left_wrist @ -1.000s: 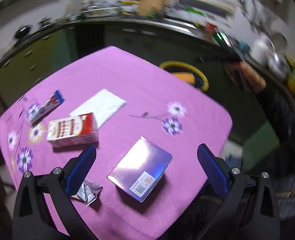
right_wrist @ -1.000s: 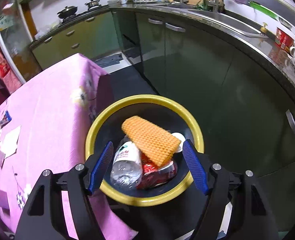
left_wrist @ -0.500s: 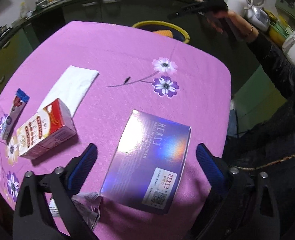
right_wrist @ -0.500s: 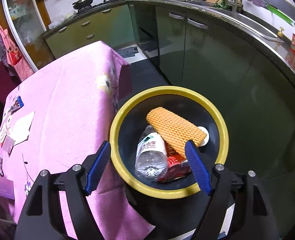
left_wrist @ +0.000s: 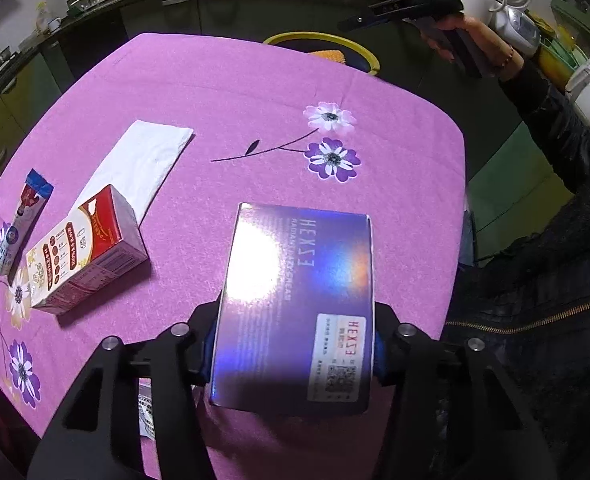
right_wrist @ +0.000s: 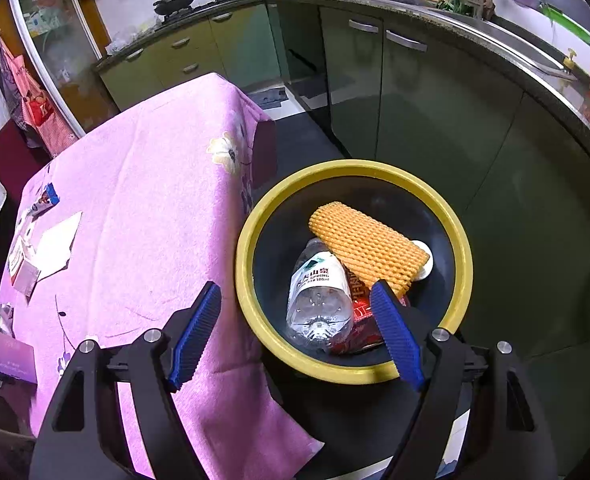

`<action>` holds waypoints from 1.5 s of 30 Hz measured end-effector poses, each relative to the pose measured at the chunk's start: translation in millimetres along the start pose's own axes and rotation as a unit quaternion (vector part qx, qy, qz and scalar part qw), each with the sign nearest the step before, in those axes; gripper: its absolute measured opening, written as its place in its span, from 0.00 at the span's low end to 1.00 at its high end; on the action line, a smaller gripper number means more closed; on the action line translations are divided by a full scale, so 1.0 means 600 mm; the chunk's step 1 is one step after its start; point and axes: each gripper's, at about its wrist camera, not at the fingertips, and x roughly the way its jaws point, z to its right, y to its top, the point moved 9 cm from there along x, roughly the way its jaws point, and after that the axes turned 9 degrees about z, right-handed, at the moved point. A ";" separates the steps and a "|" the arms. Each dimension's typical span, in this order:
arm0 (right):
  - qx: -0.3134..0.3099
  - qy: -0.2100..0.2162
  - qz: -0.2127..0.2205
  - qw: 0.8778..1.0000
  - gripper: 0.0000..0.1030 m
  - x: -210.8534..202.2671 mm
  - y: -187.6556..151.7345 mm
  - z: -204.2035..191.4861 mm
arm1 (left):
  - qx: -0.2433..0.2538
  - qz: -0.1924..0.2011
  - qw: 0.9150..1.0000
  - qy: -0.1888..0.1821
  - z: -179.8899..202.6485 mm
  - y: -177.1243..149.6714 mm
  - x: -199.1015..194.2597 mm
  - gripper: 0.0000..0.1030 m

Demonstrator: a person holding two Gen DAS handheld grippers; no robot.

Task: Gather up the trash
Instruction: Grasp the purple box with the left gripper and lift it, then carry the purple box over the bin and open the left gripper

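Observation:
My left gripper (left_wrist: 293,354) is shut on a shiny purple box (left_wrist: 295,304), its near end between the pads over the pink tablecloth (left_wrist: 235,92). A red and white carton (left_wrist: 83,256), a white napkin (left_wrist: 139,168) and a small sachet (left_wrist: 19,224) lie to the left. My right gripper (right_wrist: 295,332) is open and empty above the yellow-rimmed bin (right_wrist: 251,264), which holds a plastic bottle (right_wrist: 319,292), an orange waffle pack (right_wrist: 367,248) and a red can (right_wrist: 359,320). The bin's rim (left_wrist: 359,50) shows beyond the table's far edge.
A crumpled silver wrapper (left_wrist: 147,412) lies under the left gripper's arm. Dark kitchen cabinets (right_wrist: 415,112) curve behind the bin. The table's right edge (left_wrist: 461,208) drops next to the person's dark jacket. The right hand and its gripper (left_wrist: 447,8) show at top right.
My left gripper came down and closed on the purple box. My right gripper drew back and up from the bin, still open.

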 end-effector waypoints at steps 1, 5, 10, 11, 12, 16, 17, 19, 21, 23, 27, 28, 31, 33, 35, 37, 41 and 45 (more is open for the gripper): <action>0.001 0.001 0.000 1.000 0.74 -0.002 0.000 0.000 | -0.004 0.003 1.000 0.001 -0.001 0.002 -0.002 0.51; 0.004 0.004 0.008 1.000 0.74 -0.013 0.002 0.002 | -0.020 0.013 1.000 -0.005 -0.003 0.017 -0.010 0.51; 0.016 0.002 0.025 1.000 0.74 -0.038 0.007 0.013 | -0.016 0.022 1.000 -0.011 0.006 0.059 -0.015 0.51; 0.021 0.000 0.031 0.999 0.74 -0.046 0.007 0.019 | -0.012 0.023 1.000 -0.012 0.010 0.069 -0.014 0.51; 0.024 -0.002 0.034 0.999 0.74 -0.052 0.008 0.024 | -0.005 0.024 1.000 -0.014 0.015 0.085 -0.012 0.51; 0.042 -0.013 0.057 0.997 0.74 -0.094 0.001 0.055 | 0.024 0.023 0.999 -0.028 0.039 0.157 0.008 0.51; 0.047 -0.015 0.060 0.997 0.74 -0.104 -0.003 0.063 | 0.029 0.023 0.999 -0.034 0.044 0.173 0.013 0.51; 0.056 -0.018 0.067 0.996 0.74 -0.121 -0.014 0.080 | 0.043 0.028 0.998 -0.042 0.057 0.226 0.031 0.51; 0.064 -0.025 0.071 0.995 0.74 -0.140 -0.033 0.100 | 0.058 0.037 0.996 -0.052 0.071 0.276 0.047 0.51; 0.073 -0.031 0.075 0.994 0.74 -0.154 -0.047 0.119 | 0.068 0.044 0.995 -0.061 0.085 0.324 0.067 0.52; 0.097 -0.040 0.080 0.991 0.74 -0.185 -0.080 0.160 | 0.081 0.048 0.992 -0.085 0.112 0.419 0.133 0.52; 0.100 -0.041 0.081 0.991 0.74 -0.189 -0.085 0.166 | 0.087 0.046 0.991 -0.089 0.122 0.446 0.157 0.52; 0.113 -0.047 0.081 0.989 0.74 -0.199 -0.103 0.189 | 0.079 0.042 0.990 -0.105 0.141 0.504 0.218 0.52; 0.123 -0.051 0.080 0.988 0.74 -0.202 -0.115 0.204 | 0.070 0.041 0.991 -0.110 0.151 0.536 0.254 0.51; 0.131 -0.052 0.077 0.987 0.74 -0.202 -0.124 0.213 | 0.059 0.040 0.991 -0.112 0.162 0.562 0.294 0.51; 0.138 -0.053 0.072 0.986 0.74 -0.199 -0.134 0.222 | 0.045 0.034 0.993 -0.108 0.165 0.586 0.336 0.51; 0.147 -0.052 0.067 0.986 0.74 -0.193 -0.144 0.230 | 0.021 0.021 0.995 -0.092 0.163 0.613 0.414 0.51; 0.152 -0.050 0.064 0.985 0.74 -0.192 -0.149 0.233 | 0.000 0.026 0.996 -0.082 0.144 0.624 0.424 0.51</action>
